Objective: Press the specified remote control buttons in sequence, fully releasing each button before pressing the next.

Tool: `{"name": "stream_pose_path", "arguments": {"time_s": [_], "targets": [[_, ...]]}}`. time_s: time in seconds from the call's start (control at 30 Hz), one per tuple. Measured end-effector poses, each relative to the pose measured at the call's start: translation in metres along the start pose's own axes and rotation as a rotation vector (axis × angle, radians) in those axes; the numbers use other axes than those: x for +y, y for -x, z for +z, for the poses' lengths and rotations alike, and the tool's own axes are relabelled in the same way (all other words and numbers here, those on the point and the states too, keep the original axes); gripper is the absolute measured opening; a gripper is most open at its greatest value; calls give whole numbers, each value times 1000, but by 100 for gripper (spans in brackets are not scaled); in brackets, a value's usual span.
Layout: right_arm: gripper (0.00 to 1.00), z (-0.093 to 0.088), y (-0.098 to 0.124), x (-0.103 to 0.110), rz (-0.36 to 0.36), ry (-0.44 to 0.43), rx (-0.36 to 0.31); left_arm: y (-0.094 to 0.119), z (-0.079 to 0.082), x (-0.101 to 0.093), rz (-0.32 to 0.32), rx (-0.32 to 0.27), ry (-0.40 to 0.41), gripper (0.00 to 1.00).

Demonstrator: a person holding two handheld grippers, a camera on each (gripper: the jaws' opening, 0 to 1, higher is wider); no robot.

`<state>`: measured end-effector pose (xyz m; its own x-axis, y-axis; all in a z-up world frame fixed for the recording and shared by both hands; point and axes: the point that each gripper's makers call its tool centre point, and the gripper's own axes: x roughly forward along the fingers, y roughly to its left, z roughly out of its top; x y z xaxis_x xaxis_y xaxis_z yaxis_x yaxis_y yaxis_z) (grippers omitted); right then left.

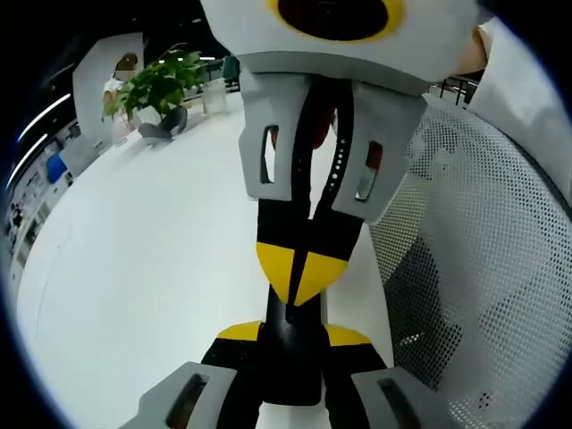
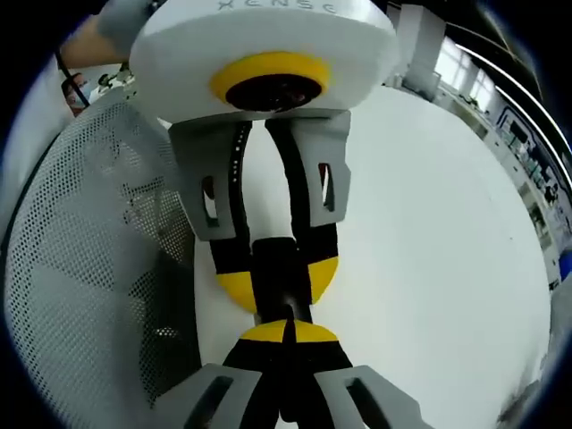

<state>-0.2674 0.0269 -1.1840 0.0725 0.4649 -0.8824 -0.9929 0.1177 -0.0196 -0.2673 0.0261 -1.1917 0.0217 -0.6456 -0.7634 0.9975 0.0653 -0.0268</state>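
Observation:
A slim black remote control (image 1: 290,353) is clamped between the yellow-tipped jaws of my left gripper (image 1: 293,336), which rise from the bottom of the left gripper view. My right gripper (image 1: 300,271) comes down from above with its yellow tips closed together, meeting the remote's far end. In the right gripper view, my right gripper (image 2: 288,332) is shut with nothing between its jaws, and its tip rests on the remote (image 2: 281,273). The left gripper (image 2: 281,281) holds that remote from above. The buttons are hidden.
Both grippers hover over a wide white table (image 1: 152,259). A grey mesh chair back (image 1: 483,268) stands beside the table's edge, also the mesh chair (image 2: 89,259). A potted plant (image 1: 161,85) and a person (image 1: 116,85) are at the table's far end.

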Motion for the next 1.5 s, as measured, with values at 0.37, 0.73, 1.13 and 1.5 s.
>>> {"name": "stream_pose_path", "arguments": {"time_s": [0.37,0.73,1.13,1.5], "targets": [[0,4,1,2,21,-31,-62,0,0,0,0,-2,1,22],[0,4,-2,2,43,105,-17,0,0,0,-3,-13,-4,22],[0,6,-2,0,19,30,-63,0,0,0,-3,-13,-3,22],[0,11,-5,3,43,88,-81,0,0,0,-2,-10,4,22]]}}
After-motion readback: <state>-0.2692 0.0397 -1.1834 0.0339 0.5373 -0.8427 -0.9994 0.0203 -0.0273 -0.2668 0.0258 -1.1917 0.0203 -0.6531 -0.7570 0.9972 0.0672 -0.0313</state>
